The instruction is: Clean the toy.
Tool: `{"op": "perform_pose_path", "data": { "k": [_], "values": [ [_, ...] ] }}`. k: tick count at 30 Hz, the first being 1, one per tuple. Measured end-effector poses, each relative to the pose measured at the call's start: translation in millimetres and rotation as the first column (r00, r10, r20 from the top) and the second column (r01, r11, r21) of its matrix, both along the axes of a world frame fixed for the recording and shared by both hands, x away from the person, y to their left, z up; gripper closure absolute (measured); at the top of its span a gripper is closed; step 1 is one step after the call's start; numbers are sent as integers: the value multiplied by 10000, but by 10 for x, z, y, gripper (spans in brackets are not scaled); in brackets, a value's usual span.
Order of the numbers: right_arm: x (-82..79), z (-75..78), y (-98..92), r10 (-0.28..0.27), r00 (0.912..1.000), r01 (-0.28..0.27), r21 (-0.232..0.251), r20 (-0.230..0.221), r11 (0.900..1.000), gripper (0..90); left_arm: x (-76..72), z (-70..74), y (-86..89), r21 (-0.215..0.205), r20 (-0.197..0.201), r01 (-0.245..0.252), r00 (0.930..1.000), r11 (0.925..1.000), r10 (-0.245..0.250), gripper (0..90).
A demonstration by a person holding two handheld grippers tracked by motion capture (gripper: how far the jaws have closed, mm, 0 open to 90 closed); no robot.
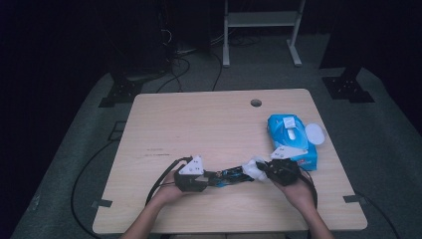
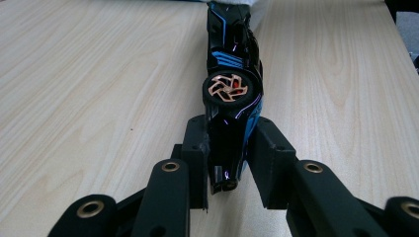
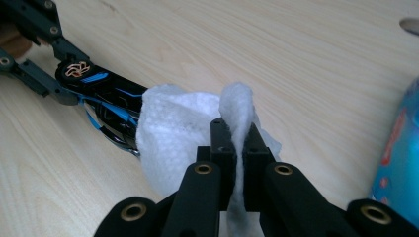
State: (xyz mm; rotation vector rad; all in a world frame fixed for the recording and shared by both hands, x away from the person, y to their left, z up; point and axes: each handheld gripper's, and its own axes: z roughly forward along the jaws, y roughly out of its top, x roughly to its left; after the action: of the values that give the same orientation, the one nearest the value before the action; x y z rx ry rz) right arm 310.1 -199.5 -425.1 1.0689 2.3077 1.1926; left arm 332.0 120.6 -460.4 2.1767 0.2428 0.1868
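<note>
Toy car: a black and blue model (image 2: pixel 232 98) lies on its side just above the wooden table (image 1: pixel 199 119), between the two grippers.
Left gripper (image 2: pixel 228 153): jaws clamped on one end of the car, a copper-spoked wheel (image 2: pixel 228 89) just beyond them.
Right gripper (image 3: pixel 237 148): jaws pinched tight on a white wet wipe (image 3: pixel 178 133), which drapes over the car's other end.
Wipe packet: blue pack (image 1: pixel 291 139) near the table's right edge, just beyond the right gripper, its round lid flap (image 1: pixel 315 133) open.
</note>
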Motion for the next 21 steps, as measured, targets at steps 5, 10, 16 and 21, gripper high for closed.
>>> {"op": "perform_pose_path", "data": {
  "k": [5, 10, 16, 21],
  "values": [
    [-41, 38, 78, 334, 9991, -334, -17, 264, 9994, 876, 5, 1, -11, 21, 9, -34, 10000, 10000, 34, 700],
    [-33, 29, 236, 627, 9975, -616, -322, 336, 9976, 874, -1, 0, -9, 20, 6, -74, 10000, 10000, 74, 700],
    [-39, 59, 189, 652, 9976, -649, -124, 246, 9978, 831, 6, 1, -9, 46, 15, -16, 10000, 10000, 16, 700],
    [-58, 80, 254, 878, 9956, -873, -175, 336, 9960, 798, -4, 3, -15, 89, 85, -46, 10000, 9999, 45, 699]
  ]
}}
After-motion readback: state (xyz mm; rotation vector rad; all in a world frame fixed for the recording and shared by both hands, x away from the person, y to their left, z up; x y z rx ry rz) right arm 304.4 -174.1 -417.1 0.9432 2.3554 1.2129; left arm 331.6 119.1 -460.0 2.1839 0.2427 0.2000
